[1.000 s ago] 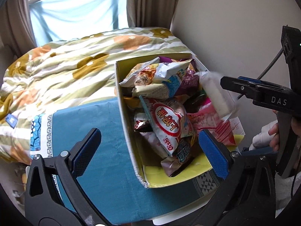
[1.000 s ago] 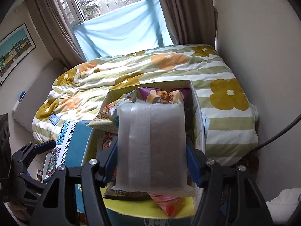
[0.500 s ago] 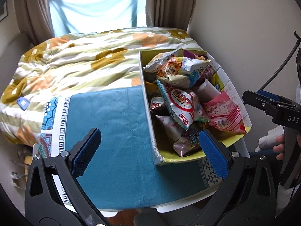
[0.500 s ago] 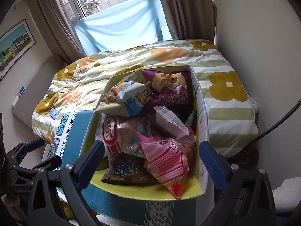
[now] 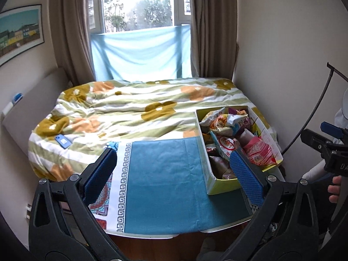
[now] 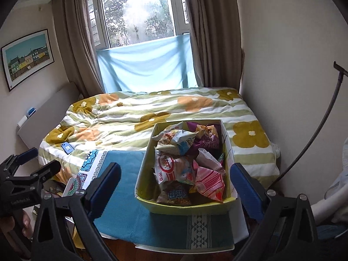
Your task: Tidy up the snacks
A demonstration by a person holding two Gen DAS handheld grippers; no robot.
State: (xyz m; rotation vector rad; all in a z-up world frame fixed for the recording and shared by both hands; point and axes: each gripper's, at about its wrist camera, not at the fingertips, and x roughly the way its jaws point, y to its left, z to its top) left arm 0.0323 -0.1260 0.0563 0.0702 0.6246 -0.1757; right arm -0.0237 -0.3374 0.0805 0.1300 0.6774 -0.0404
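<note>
Now both grippers are spread with nothing between their fingers; the right gripper (image 6: 175, 183) frames the snack box (image 6: 145, 177) squarely, showing its purple bag (image 6: 206, 140); the left gripper (image 5: 173, 174) sees mostly teal cloth (image 5: 163, 180), box behind its right finger.
</note>
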